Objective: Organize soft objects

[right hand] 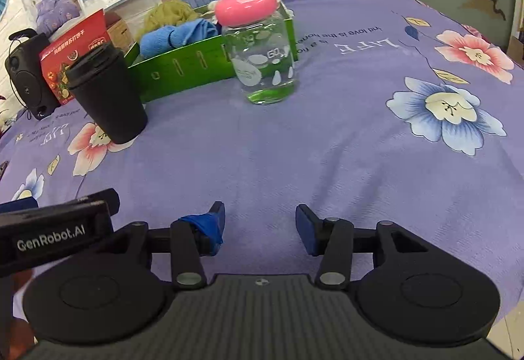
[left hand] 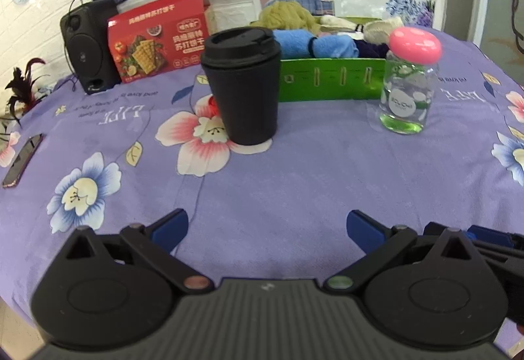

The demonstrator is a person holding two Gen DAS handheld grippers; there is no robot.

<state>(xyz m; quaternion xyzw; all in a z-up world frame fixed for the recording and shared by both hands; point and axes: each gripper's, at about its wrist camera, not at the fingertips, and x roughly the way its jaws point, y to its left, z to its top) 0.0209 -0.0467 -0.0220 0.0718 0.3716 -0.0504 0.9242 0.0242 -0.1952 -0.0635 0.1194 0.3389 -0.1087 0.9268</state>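
A green box (left hand: 330, 80) (right hand: 183, 68) at the back of the table holds soft items: rolled blue cloths (left hand: 314, 45) (right hand: 177, 36), an olive-yellow bundle (left hand: 288, 14) (right hand: 170, 13), a dark purple piece (left hand: 370, 49) and cream pieces (left hand: 373, 27). My left gripper (left hand: 267, 225) is open wide and empty, low over the purple floral cloth (left hand: 294, 170), well short of the box. My right gripper (right hand: 260, 222) is open and empty too, also near the table's front; the left gripper's body (right hand: 55, 229) shows at its left.
A black lidded cup (left hand: 244, 85) (right hand: 104, 91) stands in front of the box's left end. A clear jar with a pink lid (left hand: 409, 78) (right hand: 262, 49) stands at its right end. A red biscuit box (left hand: 157, 39), a black speaker (left hand: 86, 42) and a phone (left hand: 23, 158) are on the left.
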